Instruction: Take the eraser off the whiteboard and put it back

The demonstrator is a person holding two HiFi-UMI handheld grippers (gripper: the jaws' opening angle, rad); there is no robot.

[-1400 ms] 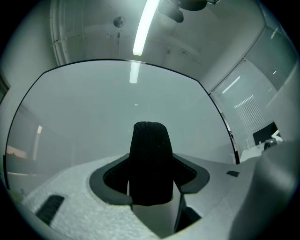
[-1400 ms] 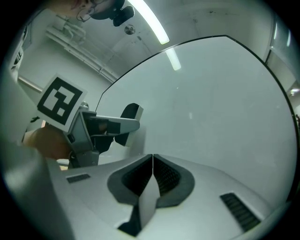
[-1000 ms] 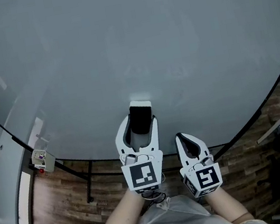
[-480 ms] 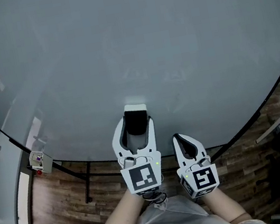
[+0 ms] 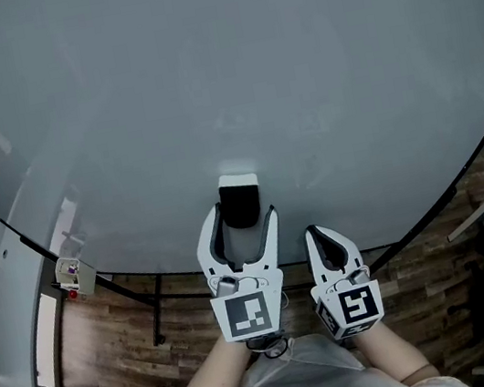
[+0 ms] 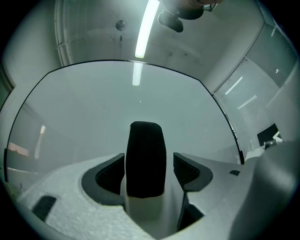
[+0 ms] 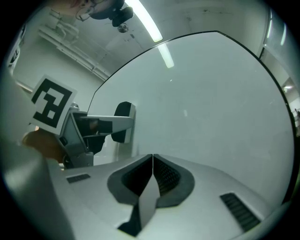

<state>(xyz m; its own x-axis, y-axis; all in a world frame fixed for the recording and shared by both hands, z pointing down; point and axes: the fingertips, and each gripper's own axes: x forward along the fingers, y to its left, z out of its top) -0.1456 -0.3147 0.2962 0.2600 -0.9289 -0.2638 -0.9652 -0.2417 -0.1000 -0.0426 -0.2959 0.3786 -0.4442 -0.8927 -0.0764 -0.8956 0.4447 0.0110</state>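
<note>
The eraser (image 5: 239,199) sits on the whiteboard (image 5: 222,80), at 6 o'clock from the board's middle. The left gripper (image 5: 240,216) reaches in from 6 o'clock. Its jaws are opening, with the eraser between them and a little gap on each side. The right gripper (image 5: 320,233) is just beside it at 4 o'clock. A small box (image 5: 73,275) is at 9 o'clock, by the board's rim.

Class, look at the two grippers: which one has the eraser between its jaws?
The left gripper: the black eraser stands between its opening jaws, against the whiteboard. The right gripper has its jaws shut together on nothing.
</note>
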